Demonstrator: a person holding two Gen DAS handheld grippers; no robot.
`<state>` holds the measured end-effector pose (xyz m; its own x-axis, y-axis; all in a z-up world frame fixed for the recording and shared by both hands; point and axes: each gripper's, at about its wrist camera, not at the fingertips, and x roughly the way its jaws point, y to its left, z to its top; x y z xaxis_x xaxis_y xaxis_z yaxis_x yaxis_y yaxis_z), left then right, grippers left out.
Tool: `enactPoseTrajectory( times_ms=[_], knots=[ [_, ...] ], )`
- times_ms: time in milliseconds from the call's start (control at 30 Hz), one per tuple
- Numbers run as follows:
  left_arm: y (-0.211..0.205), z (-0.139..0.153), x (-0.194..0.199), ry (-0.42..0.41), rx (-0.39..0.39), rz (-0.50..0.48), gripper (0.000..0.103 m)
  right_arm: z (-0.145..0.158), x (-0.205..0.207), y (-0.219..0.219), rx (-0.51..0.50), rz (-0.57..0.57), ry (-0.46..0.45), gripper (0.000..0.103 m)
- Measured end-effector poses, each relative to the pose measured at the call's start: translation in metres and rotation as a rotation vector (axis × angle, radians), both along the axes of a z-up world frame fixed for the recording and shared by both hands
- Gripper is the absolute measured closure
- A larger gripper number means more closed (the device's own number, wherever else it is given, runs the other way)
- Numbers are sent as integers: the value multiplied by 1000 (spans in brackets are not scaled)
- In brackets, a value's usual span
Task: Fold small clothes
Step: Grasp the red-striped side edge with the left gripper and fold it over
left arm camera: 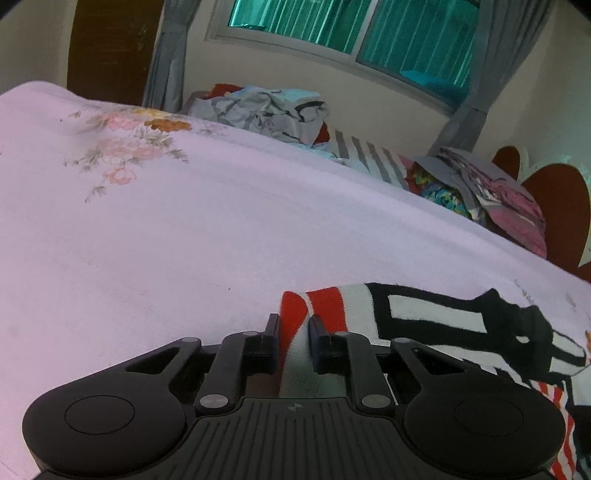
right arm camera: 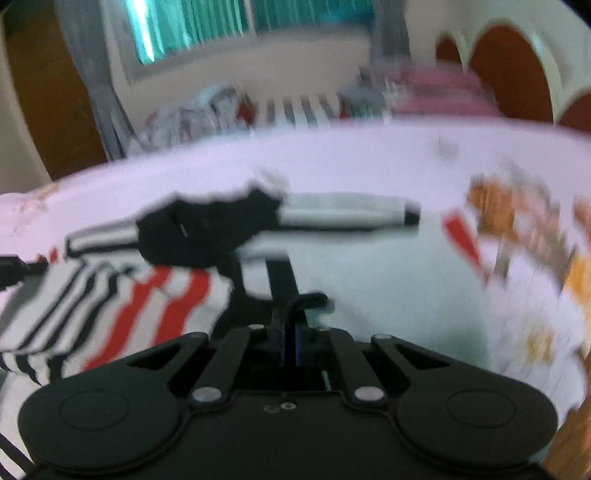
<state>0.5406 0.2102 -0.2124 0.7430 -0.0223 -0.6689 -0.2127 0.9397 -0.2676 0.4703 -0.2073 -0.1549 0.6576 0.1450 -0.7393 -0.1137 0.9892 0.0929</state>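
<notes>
1. Left gripper [left arm camera: 293, 338]: jaws drawn in and pinching an edge of the striped garment [left arm camera: 424, 317]; a red-and-white fold of it stands up between the jaws

2. Right gripper [right arm camera: 289, 332]: jaws pressed together, with the garment's cloth bunched right at their tips. The view is blurred, so a pinch on a thin layer looks likely but cannot be confirmed

3. Garment: lies on the bed sheet [left arm camera: 184, 240], spreading to the right of the left jaws; in the right wrist view it lies ahead and to the left of the jaws, a black patch [right arm camera: 207, 232] just beyond them

4. Step in hand, as judged: both edges gripped, ready to lift and carry over for a fold

5. To do it well: raise both hands evenly, keep the cloth taut between the two grips, lay the edge square on the opposite edge, and release only once it lies flat

6. Risk: the right grip may hold too little cloth and slip; the knit may sag or twist if one hand leads

7. Around: a pile of unfolded clothes [left arm camera: 266, 110] lies far beyond the left jaws, at the bed's far edge under the window [left arm camera: 351, 33]; more clothes [left arm camera: 491, 192] lie far ahead to the right

8. Nothing lies on the sheet just ahead of either pair of jaws, so the fold path appears free
</notes>
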Motion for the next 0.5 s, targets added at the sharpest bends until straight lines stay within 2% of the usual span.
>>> enactPoseTrajectory(
  times_ms=[33, 67, 133, 367, 400, 467, 500],
  knots=[
    [2, 2, -1, 1, -13, 2, 87, 2, 0, 1, -4, 2, -2, 97],
    [4, 4, -2, 0, -21, 6, 87, 5, -1, 0, 2, -4, -6, 90],
    [4, 13, -9, -3, -4, 7, 87, 12, -4, -3, 16, -26, -25, 82],
    [-22, 45, -46, -36, 64, -72, 85, 35, -15, 3, 58, 9, -67, 80],
    [-27, 48, -51, -36, 68, -84, 82, 36, -16, 7, 59, 19, -67, 79],
    [-40, 53, -62, -31, 73, -112, 68, 38, -20, 18, 57, 47, -66, 75],
    [-47, 54, -68, -32, 72, -129, 58, 37, -20, 22, 55, 60, -62, 75]
  ],
)
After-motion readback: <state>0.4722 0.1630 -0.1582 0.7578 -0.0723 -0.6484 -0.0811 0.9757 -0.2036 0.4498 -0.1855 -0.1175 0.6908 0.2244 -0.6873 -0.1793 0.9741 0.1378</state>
